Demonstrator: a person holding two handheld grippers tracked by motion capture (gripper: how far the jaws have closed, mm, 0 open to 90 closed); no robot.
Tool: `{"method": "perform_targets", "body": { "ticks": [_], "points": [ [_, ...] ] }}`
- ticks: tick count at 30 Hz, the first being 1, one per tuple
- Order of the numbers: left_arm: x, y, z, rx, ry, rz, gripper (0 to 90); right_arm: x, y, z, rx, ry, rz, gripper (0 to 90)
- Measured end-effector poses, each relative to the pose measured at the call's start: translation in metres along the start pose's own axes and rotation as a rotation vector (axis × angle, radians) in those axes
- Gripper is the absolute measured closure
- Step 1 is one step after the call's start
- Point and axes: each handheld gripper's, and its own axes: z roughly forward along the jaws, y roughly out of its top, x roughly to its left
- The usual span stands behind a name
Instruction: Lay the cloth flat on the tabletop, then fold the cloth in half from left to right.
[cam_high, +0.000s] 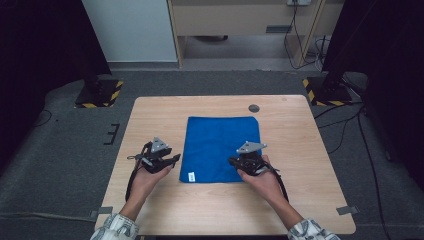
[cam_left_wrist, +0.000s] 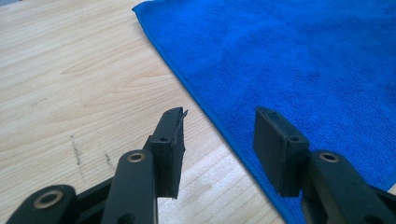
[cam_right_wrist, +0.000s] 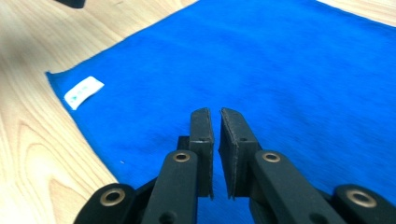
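High view first: the blue cloth (cam_high: 221, 147) lies flat and spread in the middle of the wooden table (cam_high: 295, 200), its near edge toward me and a small white label (cam_high: 191, 176) at its near left corner; in the right gripper view that label (cam_right_wrist: 83, 92) sits on the cloth (cam_right_wrist: 280, 70) off to the left of my jaws; my right gripper (cam_high: 240, 162) hangs over the near right part of the cloth, and in its own view (cam_right_wrist: 215, 116) the two black jaws stand nearly together with a thin gap and no fabric that I can see between them, so I read it as clenched on nothing; my left gripper (cam_high: 175, 159) rests just off the cloth's left edge, and in its own view (cam_left_wrist: 219, 119) the jaws stand parted with the hem of the cloth (cam_left_wrist: 303, 60) running between and beyond them, the left pad over bare wood (cam_left_wrist: 70, 84), the right over the blue, neither pressing on it, so it is released; I judge the step to be the approach for picking up the near edge, most likely to start a fold, with nothing yet lifted; the next move, as I see it, calls for the right jaws to open again and both tips to go down to the near corners so that each can nip a single layer of the hem; beyond the table there is grey carpet (cam_high: 65, 150) and the feet of dark stands (cam_high: 97, 92).
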Motion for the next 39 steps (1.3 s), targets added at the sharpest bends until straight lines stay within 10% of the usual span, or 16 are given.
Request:
{"method": "perform_targets", "body": {
  "ticks": [20, 39],
  "points": [
    [0.02, 0.009, -0.014, -0.008, 0.008, -0.01, 36.5, 0.047, 0.019, 0.034, 0.001, 0.108, -0.031, 82.8],
    [0.04, 0.0, -0.019, -0.015, 0.018, -0.051, 21.9, 0.094, 0.039, 0.068, 0.038, 0.143, -0.094, 49.1]
  ]
}}
